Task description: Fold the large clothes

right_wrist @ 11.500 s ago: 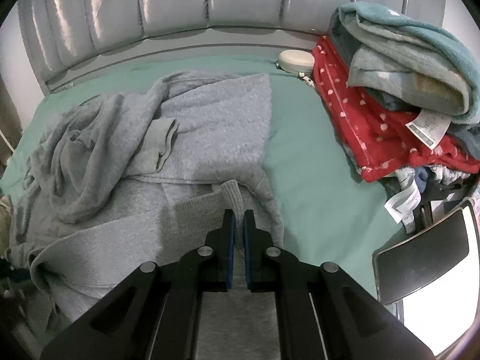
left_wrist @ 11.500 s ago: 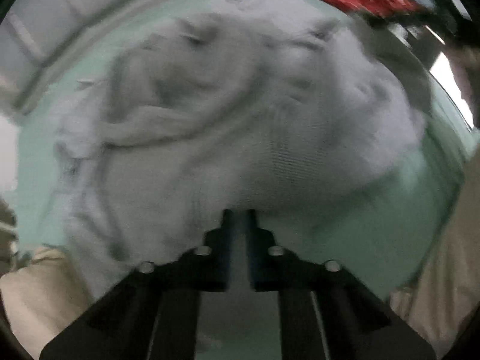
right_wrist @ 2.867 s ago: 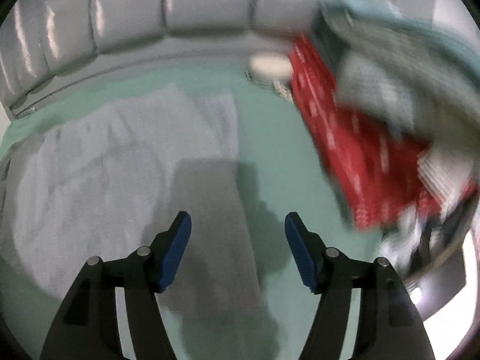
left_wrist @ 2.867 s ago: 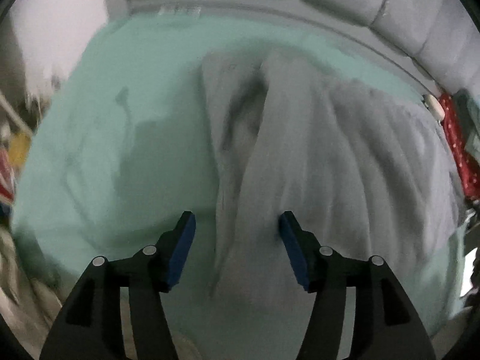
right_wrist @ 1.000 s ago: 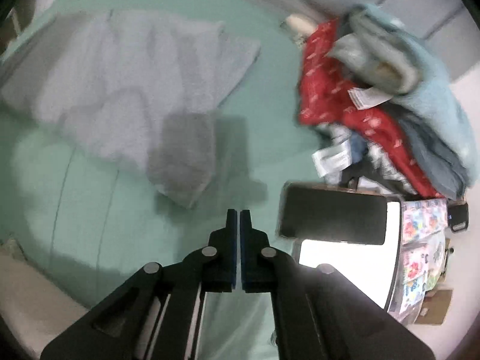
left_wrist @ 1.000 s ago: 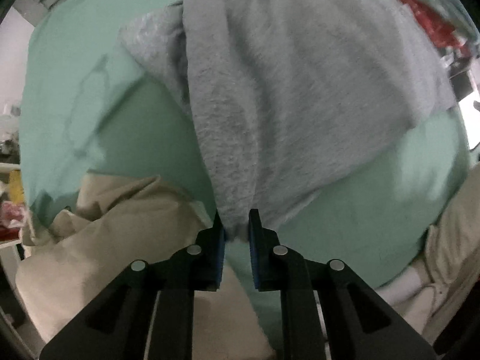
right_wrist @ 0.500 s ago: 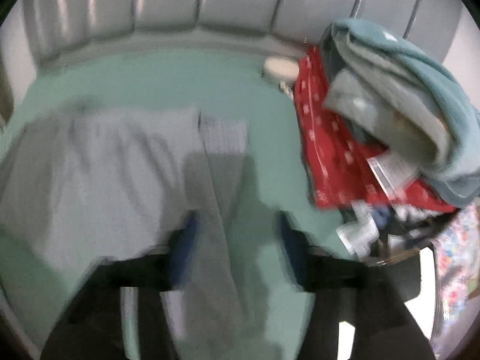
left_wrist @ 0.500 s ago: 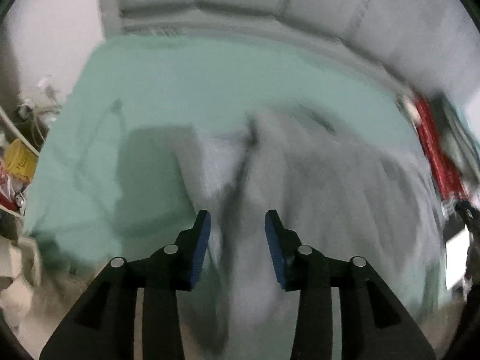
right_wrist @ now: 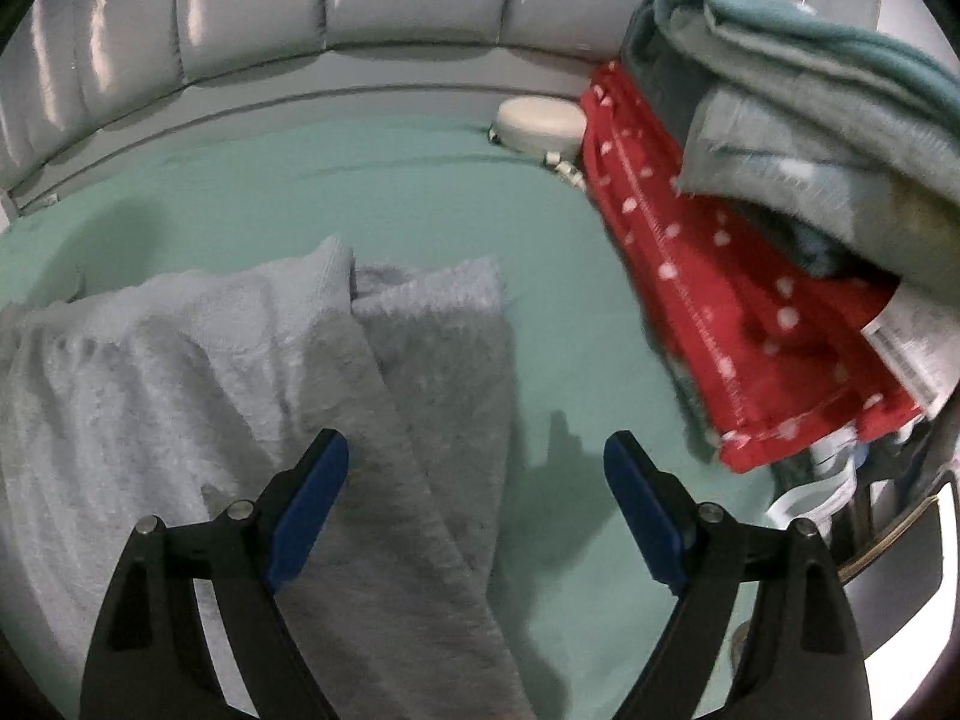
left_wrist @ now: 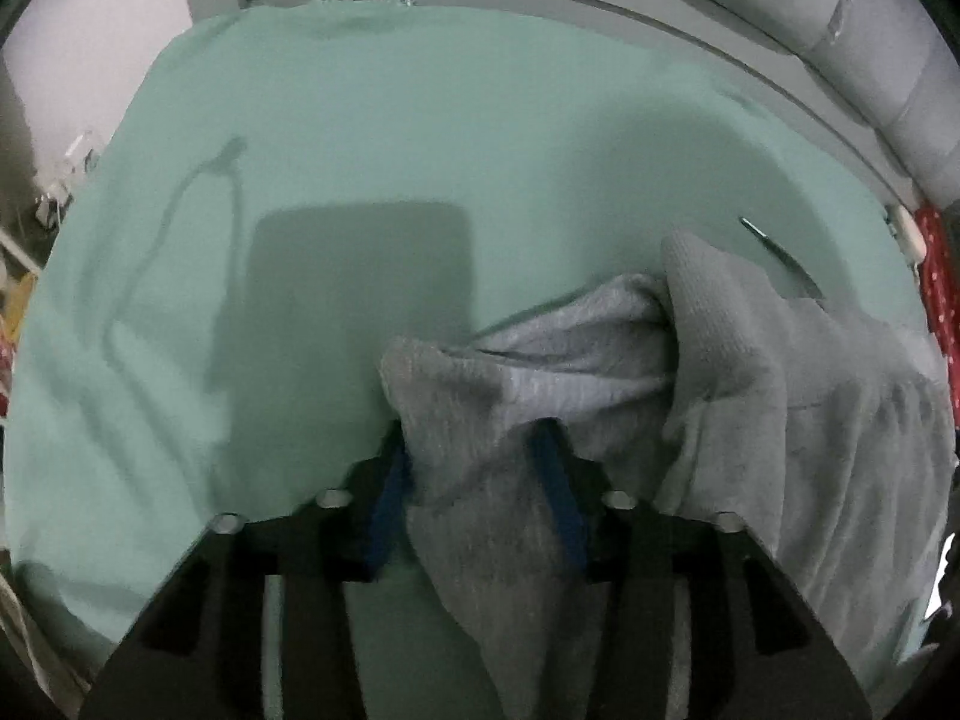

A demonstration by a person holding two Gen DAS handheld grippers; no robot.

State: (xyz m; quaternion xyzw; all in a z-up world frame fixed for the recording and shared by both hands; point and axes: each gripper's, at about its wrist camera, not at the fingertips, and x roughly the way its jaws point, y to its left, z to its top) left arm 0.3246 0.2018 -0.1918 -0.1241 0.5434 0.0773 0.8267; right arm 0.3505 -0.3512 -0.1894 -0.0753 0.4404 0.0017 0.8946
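Note:
A large grey fleece garment [left_wrist: 750, 396] lies on the green bed sheet [left_wrist: 360, 180]. In the left wrist view a bunched fold of it drapes between and over the blue pads of my left gripper [left_wrist: 474, 480], whose jaws stand apart with cloth between them. In the right wrist view the same grey garment [right_wrist: 210, 372] lies spread at the left, its edge running under my right gripper [right_wrist: 474, 492], which is wide open and empty above it.
A pile of clothes with a red dotted piece [right_wrist: 720, 312] and teal towels [right_wrist: 810, 90] sits at the right. A white oval case [right_wrist: 540, 120] lies by the grey padded headboard [right_wrist: 360, 18]. A dark chair edge [right_wrist: 900, 570] is at the lower right.
Both grippers have opened from shut. The left one has swung from the bed's front edge to over the sheet, with the garment's fold now across its jaws. The right has dropped closer to the cloth.

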